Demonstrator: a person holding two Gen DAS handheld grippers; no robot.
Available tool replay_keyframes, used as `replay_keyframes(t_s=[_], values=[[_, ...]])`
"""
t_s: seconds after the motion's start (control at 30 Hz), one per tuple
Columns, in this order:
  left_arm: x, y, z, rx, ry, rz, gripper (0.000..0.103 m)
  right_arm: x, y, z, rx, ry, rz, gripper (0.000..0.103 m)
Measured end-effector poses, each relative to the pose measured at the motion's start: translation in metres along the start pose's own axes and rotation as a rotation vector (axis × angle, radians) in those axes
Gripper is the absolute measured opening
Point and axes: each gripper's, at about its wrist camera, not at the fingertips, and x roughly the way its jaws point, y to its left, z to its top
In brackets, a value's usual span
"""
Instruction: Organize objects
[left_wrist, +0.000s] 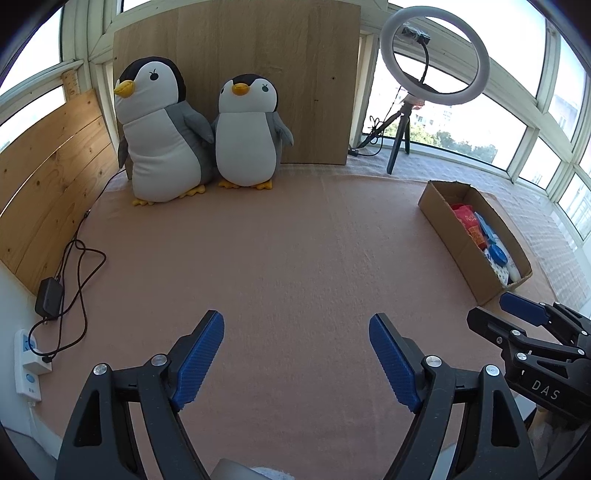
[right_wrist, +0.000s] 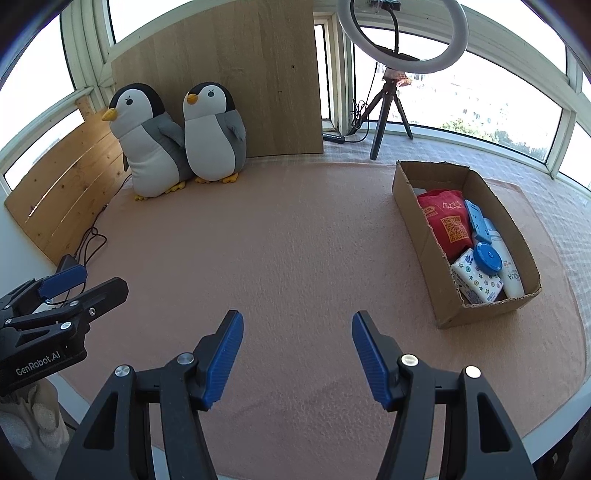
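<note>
From your left wrist, the left tool (left_wrist: 296, 354) hangs spread over bare pink tabletop (left_wrist: 295, 258), nothing between its fingers. The cardboard box (left_wrist: 458, 247) sits far right, just beyond the right tool (left_wrist: 524, 314). Two plush penguins (left_wrist: 199, 129) stand at the back.

From your right wrist, the right tool (right_wrist: 297, 354) is spread and empty too. The box (right_wrist: 421, 236), ahead to the right, holds a red packet (right_wrist: 448, 221), tissue pack (right_wrist: 476, 280), blue lid (right_wrist: 487, 256) and white bottle (right_wrist: 511, 273).
</note>
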Motion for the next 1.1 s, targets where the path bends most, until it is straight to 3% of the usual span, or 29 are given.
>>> replay_keyframes(t_s=[1.1], values=[[0.0066,0.0035,-0.0001,-0.001,0.008,0.014,0.084,0.0085,-0.0038,0.0004,0.001,0.015,-0.001,0.058]])
